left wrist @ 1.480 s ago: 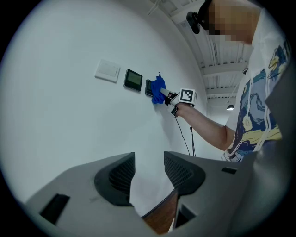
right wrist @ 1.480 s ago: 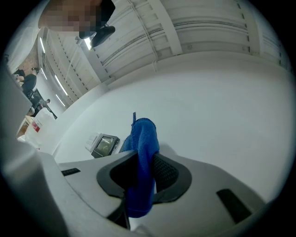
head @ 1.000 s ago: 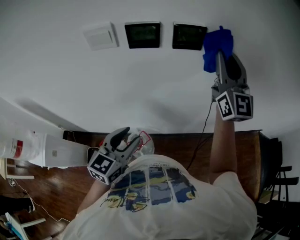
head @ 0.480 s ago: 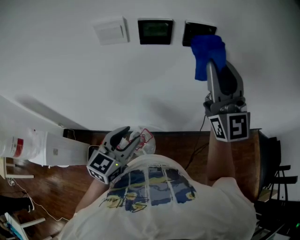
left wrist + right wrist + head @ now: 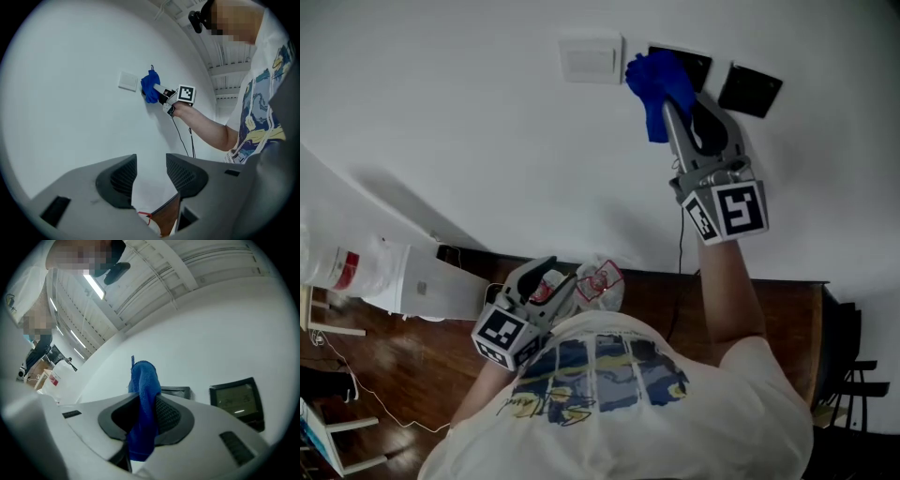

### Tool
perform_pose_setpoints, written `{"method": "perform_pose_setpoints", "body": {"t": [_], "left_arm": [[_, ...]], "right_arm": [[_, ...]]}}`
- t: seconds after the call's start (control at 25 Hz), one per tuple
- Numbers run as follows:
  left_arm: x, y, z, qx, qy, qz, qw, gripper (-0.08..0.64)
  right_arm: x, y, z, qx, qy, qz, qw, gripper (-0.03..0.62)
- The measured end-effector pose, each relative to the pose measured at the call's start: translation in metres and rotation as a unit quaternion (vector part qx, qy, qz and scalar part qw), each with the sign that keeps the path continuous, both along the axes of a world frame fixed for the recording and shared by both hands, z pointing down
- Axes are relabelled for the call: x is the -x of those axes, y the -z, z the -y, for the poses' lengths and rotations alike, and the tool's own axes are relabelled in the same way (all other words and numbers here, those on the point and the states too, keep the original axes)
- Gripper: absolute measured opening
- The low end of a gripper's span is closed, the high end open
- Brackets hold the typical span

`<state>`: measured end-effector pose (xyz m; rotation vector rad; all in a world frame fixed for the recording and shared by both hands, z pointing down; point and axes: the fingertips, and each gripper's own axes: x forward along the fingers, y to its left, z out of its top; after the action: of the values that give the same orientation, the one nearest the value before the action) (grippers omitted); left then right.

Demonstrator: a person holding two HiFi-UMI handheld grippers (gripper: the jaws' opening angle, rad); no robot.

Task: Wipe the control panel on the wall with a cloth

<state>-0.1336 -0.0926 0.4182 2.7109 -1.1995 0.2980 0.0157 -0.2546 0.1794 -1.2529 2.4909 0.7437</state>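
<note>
Closest in, the left gripper (image 5: pixel 150 171) hangs by the person's shirt with its jaws apart and nothing between them, taking no part in the work. Farther out, the right gripper (image 5: pixel 678 105) is raised at arm's length to the wall (image 5: pixel 469 141). Its jaws are clamped on a blue cloth (image 5: pixel 652 82), whose bunched end presses on the left part of the middle control panel (image 5: pixel 686 62), a dark screen. I judge the wiping to be under way: the cloth covers part of this panel. A second dark panel (image 5: pixel 750 89) just beside it on the right lies uncovered, and a white switch plate (image 5: pixel 591 58) sits just beside it on the left. The next move probably calls for flattening the cloth on the glass and stroking across the panel's whole face. It should stop at the frame, so the hard jaw tips neither scrape the screen nor catch the switch plate. Bare wall lies all round the three fixtures, giving free room to sweep. Only a thin cable (image 5: pixel 680 253) hangs lower down, toward the wall's bottom edge.
</note>
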Motion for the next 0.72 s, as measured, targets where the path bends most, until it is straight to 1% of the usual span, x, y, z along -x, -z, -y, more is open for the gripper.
{"method": "perform_pose_setpoints", "body": {"t": [0.16, 0.36, 0.52, 0.72], "left_arm": [[0.018, 0.001, -0.002, 0.002, 0.02, -0.003, 0.9998, 0.176], [0.024, -0.002, 0.0, 0.005, 0.021, 0.0, 0.9998, 0.176], [0.01, -0.003, 0.005, 0.007, 0.007, 0.001, 1.0, 0.176], [-0.023, -0.002, 0.011, 0.005, -0.022, 0.003, 0.9997, 0.176]], "right_arm": [[0.012, -0.002, 0.013, 0.005, 0.0, 0.006, 1.0, 0.094], [-0.006, 0.0, 0.02, 0.006, -0.022, 0.019, 1.0, 0.094], [-0.035, 0.003, 0.02, 0.004, -0.046, 0.024, 0.999, 0.095], [-0.076, 0.006, 0.017, 0.001, -0.071, 0.031, 0.997, 0.094]]}}
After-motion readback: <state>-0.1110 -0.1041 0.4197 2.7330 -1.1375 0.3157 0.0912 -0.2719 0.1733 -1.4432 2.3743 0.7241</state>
